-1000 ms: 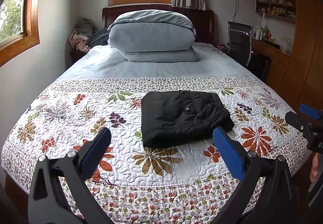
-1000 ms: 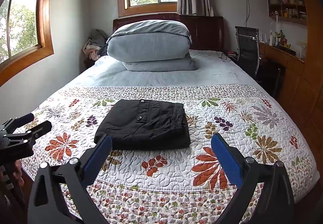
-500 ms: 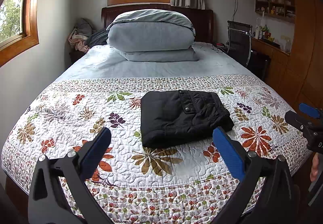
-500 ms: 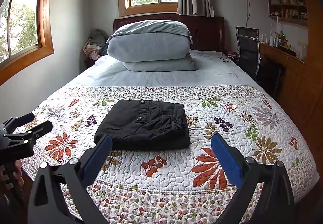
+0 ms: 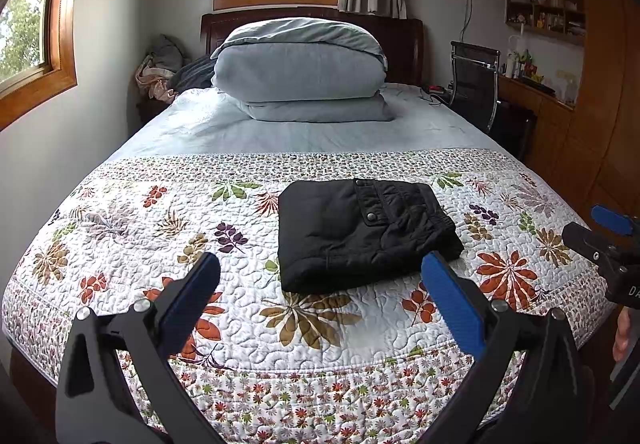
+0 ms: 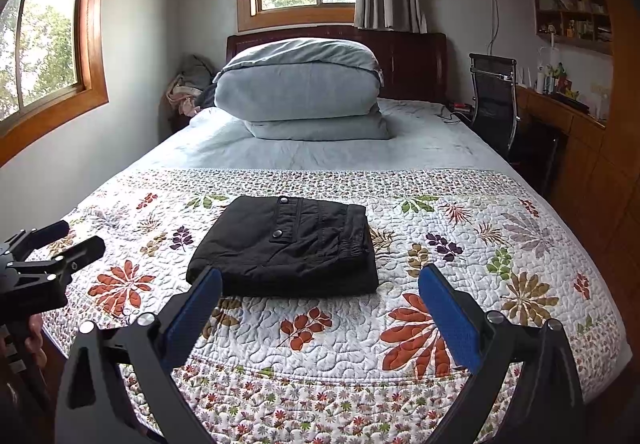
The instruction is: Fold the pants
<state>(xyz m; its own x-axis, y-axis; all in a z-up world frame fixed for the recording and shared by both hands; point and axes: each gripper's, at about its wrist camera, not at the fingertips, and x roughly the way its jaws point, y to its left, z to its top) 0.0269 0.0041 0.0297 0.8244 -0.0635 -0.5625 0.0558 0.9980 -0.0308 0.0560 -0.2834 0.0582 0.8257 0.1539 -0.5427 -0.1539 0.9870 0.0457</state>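
Pants (image 5: 362, 232) lie as a compact black rectangle on the quilt (image 5: 120, 228), roughly midway between the bed's side edges and a little back from its foot edge; the waistband and snap face up, and the layers look stacked square. I judge the folding itself done, so the step in hand is backing off and checking the result.

My left gripper (image 5: 320, 296) hangs over the foot edge with its fingers spread wide and nothing between them, clear of the cloth. My right gripper (image 6: 320, 302) does the same, wide and empty, its fingertips short of the pants' near edge.

If anything is left, I think it calls only for a light press along the near fold to flatten it, without dragging the stack. Beyond, pillows (image 6: 298, 92) sit at the headboard.
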